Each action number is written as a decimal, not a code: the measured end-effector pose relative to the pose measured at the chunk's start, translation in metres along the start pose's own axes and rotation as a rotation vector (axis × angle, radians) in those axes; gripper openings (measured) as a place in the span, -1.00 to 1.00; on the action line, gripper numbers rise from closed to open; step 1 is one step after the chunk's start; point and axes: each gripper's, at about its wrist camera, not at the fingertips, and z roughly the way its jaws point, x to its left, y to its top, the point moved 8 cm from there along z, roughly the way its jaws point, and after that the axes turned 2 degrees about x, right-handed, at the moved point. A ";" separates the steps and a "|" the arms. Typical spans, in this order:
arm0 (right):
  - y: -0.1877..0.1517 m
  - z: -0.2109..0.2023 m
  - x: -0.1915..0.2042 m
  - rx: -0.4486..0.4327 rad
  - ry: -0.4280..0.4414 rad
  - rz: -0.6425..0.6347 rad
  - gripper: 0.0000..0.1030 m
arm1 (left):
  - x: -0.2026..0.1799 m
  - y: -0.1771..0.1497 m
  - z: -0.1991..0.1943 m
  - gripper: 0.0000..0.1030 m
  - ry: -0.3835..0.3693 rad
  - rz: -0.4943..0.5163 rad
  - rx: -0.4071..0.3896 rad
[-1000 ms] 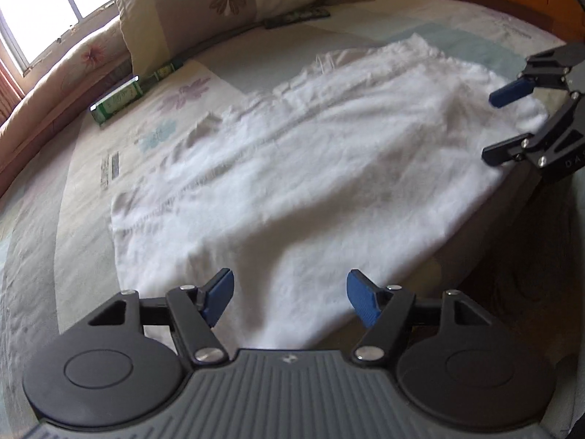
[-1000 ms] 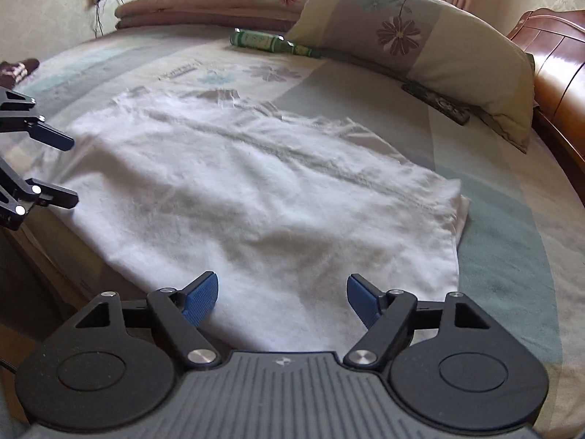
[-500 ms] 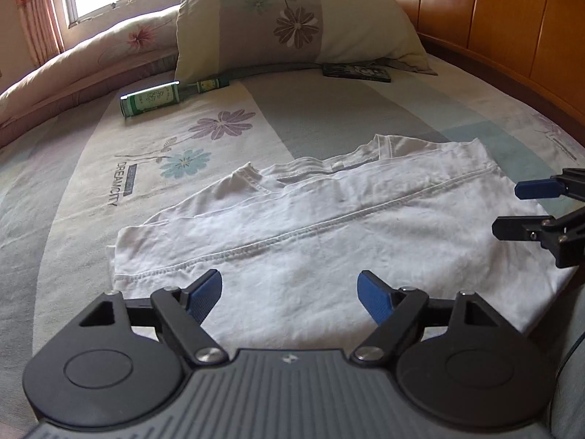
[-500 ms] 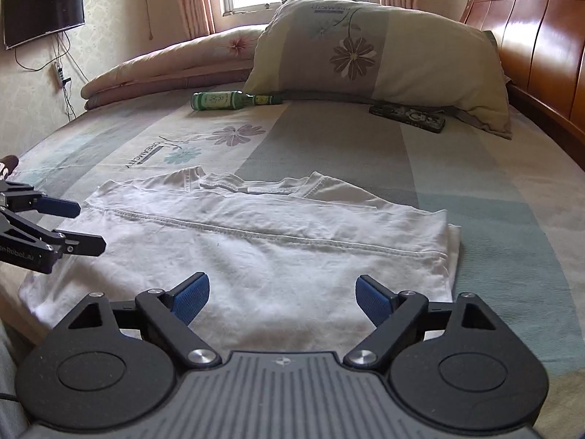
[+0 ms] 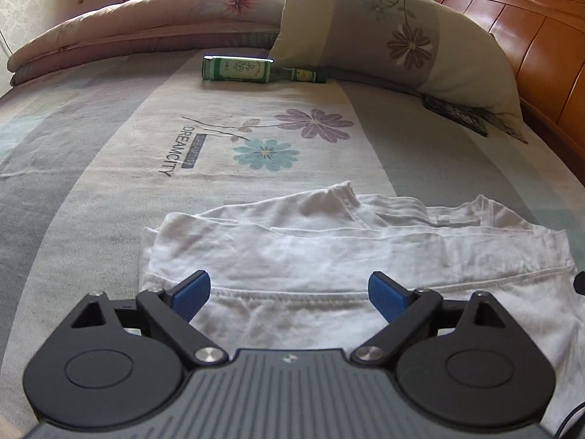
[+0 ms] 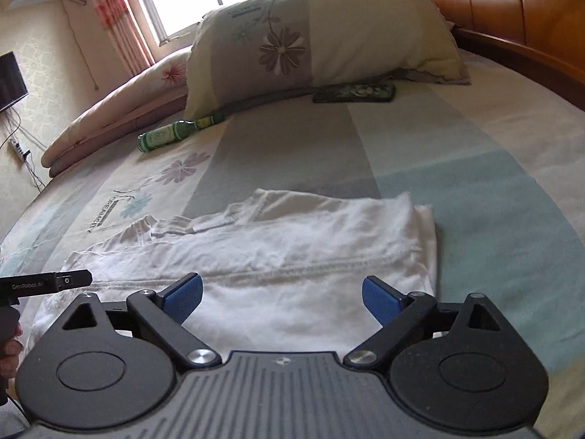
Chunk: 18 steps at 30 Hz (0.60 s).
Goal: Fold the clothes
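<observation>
"DREAMCITY" is printed on the bedsheet (image 5: pixel 175 152) (beside its flowers); "GenRobot.AI" marks the left gripper (image 6: pixel 44 284)

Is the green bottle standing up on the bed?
No, the green bottle lies on its side on the bedsheet, its neck pointing toward the pillow.

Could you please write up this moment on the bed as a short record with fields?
garment: white T-shirt, folded over once, lying flat on bedsheet
left gripper: open, fingers just widened, nothing between them
right gripper: open, fingers just widened, nothing between them
behind garment: green bottle lying on its side, pillow, dark phone
</observation>
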 end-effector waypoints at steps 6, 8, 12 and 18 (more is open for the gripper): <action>-0.014 0.034 -0.003 0.029 -0.034 -0.023 1.00 | 0.027 0.004 0.013 0.83 0.021 -0.098 -0.017; -0.018 0.035 -0.001 0.017 -0.042 -0.062 1.00 | 0.027 0.009 0.012 0.83 0.000 -0.109 -0.006; -0.021 0.036 0.003 0.003 -0.072 -0.107 1.00 | 0.030 0.017 0.021 0.84 -0.053 -0.123 -0.004; -0.022 0.033 0.001 -0.013 -0.068 -0.107 1.00 | 0.023 0.032 0.017 0.83 -0.040 -0.161 0.039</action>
